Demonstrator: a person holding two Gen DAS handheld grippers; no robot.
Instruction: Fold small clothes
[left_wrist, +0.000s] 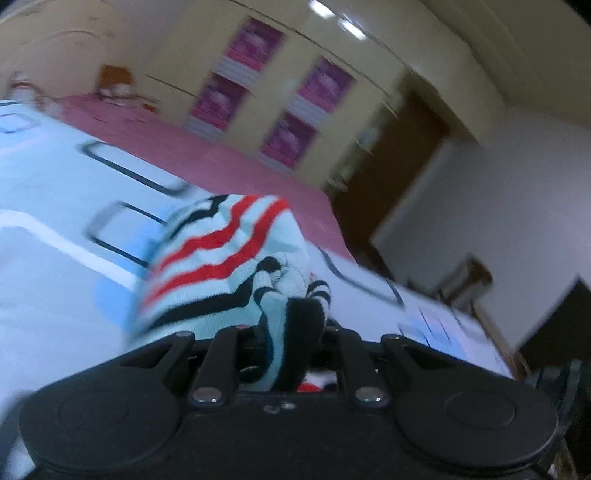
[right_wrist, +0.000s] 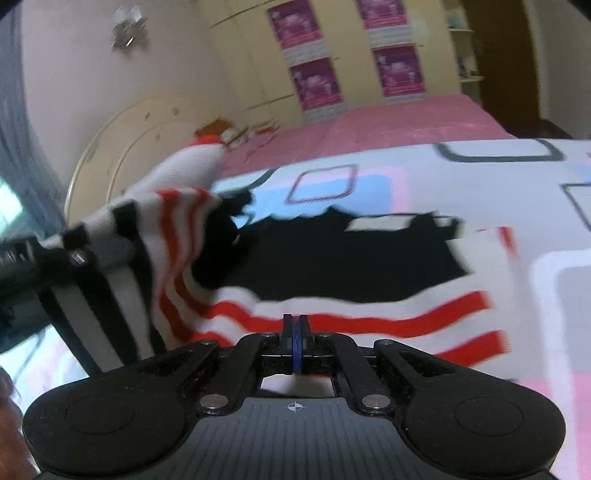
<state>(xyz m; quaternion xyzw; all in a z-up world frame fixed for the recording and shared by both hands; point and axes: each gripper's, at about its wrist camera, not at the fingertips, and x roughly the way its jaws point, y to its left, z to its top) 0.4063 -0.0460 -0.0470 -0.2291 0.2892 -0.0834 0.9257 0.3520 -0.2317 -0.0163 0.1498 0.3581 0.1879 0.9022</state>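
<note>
A small knit garment with red, black and pale stripes (right_wrist: 369, 288) lies partly on the patterned sheet (right_wrist: 480, 177), its left part lifted. My left gripper (left_wrist: 284, 332) is shut on a bunched part of the garment (left_wrist: 221, 254) and holds it above the bed; it shows in the right wrist view (right_wrist: 77, 254) at the left, with fabric draped from it. My right gripper (right_wrist: 294, 325) is shut, its fingers pressed together at the garment's near edge; whether cloth is pinched between them is hidden.
The bed has a pink cover (right_wrist: 388, 122) beyond the sheet and a cream headboard (right_wrist: 122, 147). A wardrobe with purple posters (right_wrist: 314, 85) stands behind. A dark wooden door (left_wrist: 391, 177) and a chair (left_wrist: 469, 280) are past the bed's edge.
</note>
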